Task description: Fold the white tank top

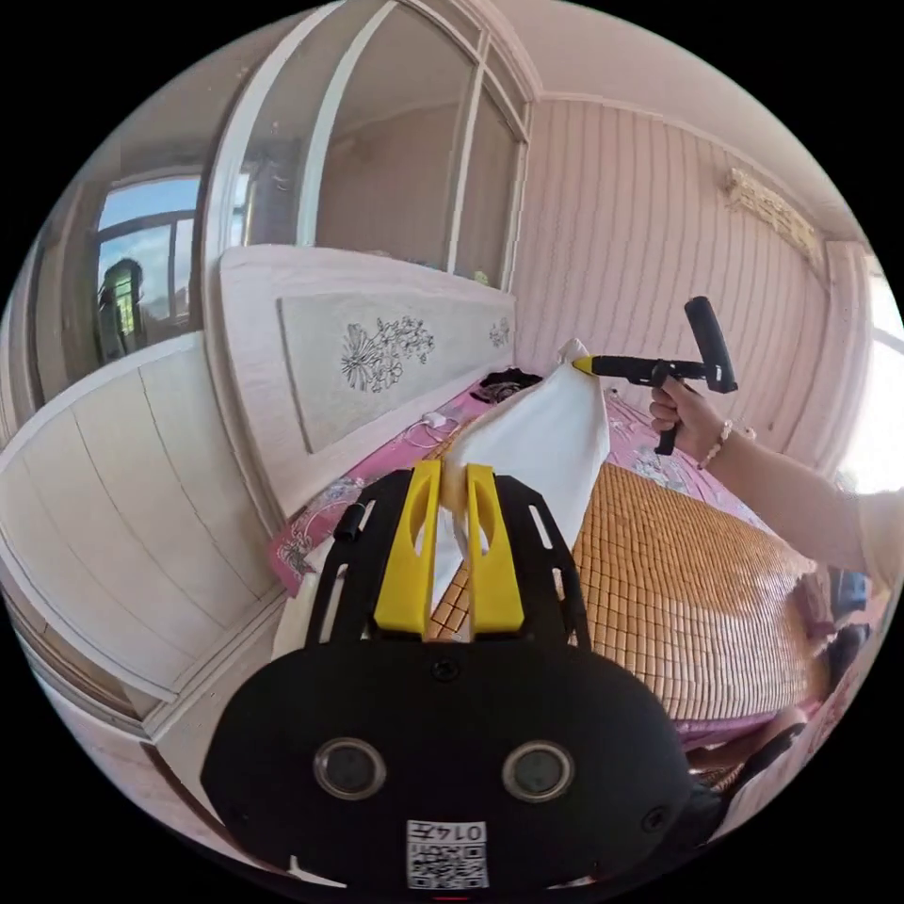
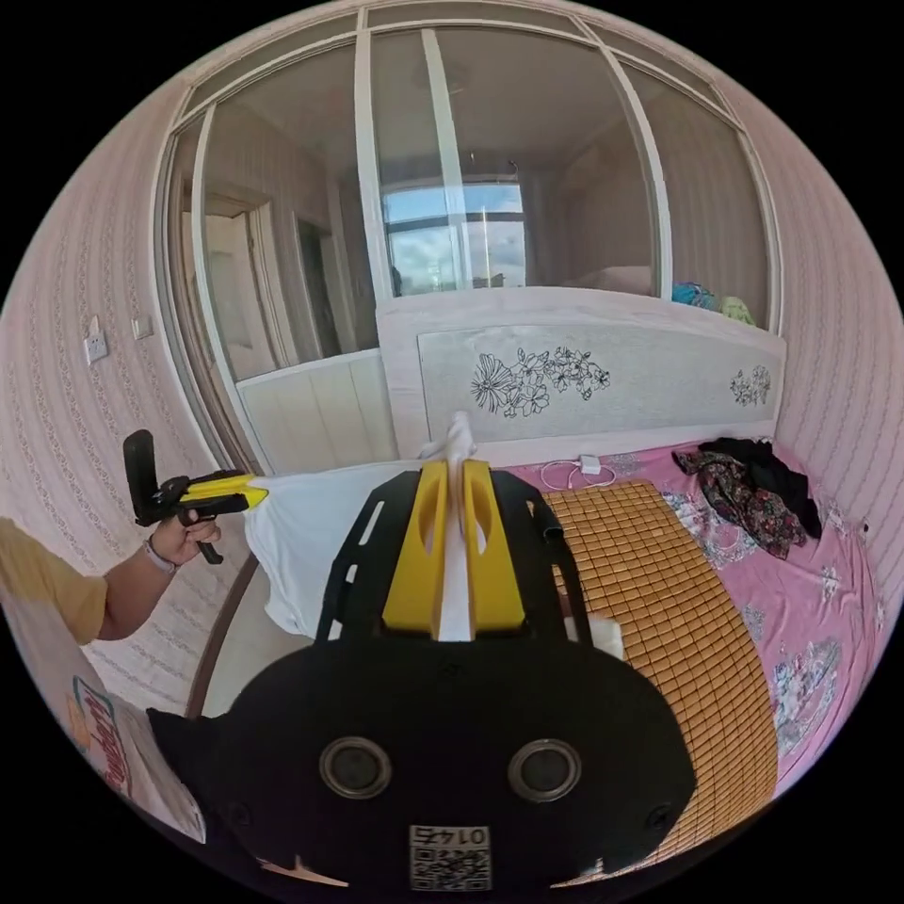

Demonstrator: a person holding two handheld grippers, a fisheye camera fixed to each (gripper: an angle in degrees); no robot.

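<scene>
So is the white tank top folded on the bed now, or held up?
Held up: the tank top hangs stretched between the left gripper and right gripper above the bed.

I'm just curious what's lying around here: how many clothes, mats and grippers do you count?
White tank top: 1
Dark clothes pile: 1
Bamboo mat: 1
Grippers: 2, left and right
Total: 5

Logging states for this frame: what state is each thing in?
Tank top: lifted off the bed, stretched between both grippers.
Left gripper: jaws shut on the tank top.
Right gripper: jaws shut on the tank top.
Mat: lying flat on the bed.
Dark clothes: crumpled in a heap on the pink sheet.
Charger: on the bed by the headboard, cable loose.
</scene>
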